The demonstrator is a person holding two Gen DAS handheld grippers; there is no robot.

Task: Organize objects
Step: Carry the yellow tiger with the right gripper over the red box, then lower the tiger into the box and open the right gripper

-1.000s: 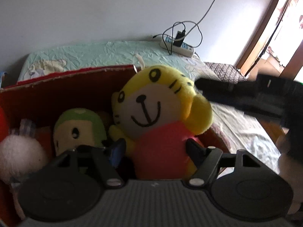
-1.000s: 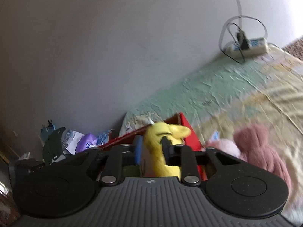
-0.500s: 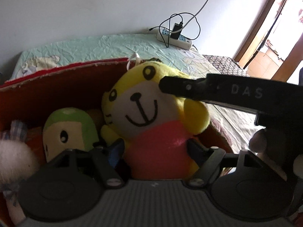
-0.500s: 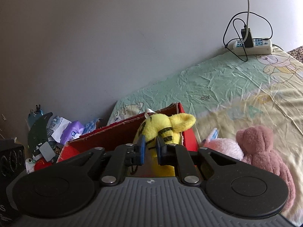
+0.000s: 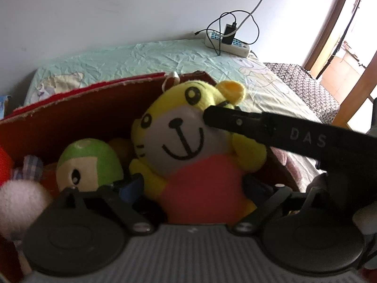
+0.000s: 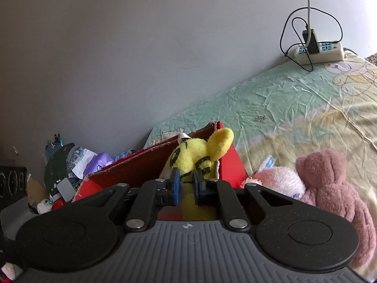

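Note:
A yellow tiger plush [image 5: 188,141] in a red shirt sits at the right end of a red cardboard box [image 5: 70,118] on the bed. My left gripper [image 5: 190,186] is open, its fingers either side of the plush's body. My right gripper [image 6: 187,184] is nearly closed on the side of the plush's head [image 6: 195,158]; it shows from the right in the left wrist view [image 5: 212,118]. The red box also shows in the right wrist view [image 6: 141,165].
A green-capped plush [image 5: 87,162] and a white fluffy toy [image 5: 18,202] lie in the box. A pink plush [image 6: 278,184] and a mauve bear [image 6: 334,184] lie on the bed to the right. A power strip [image 6: 318,52] sits by the wall. Clutter [image 6: 70,165] lies left.
My right gripper moved in from the right and narrowed its jaws onto the tiger plush's head. The plush tilted slightly left. My left gripper stayed around the body.

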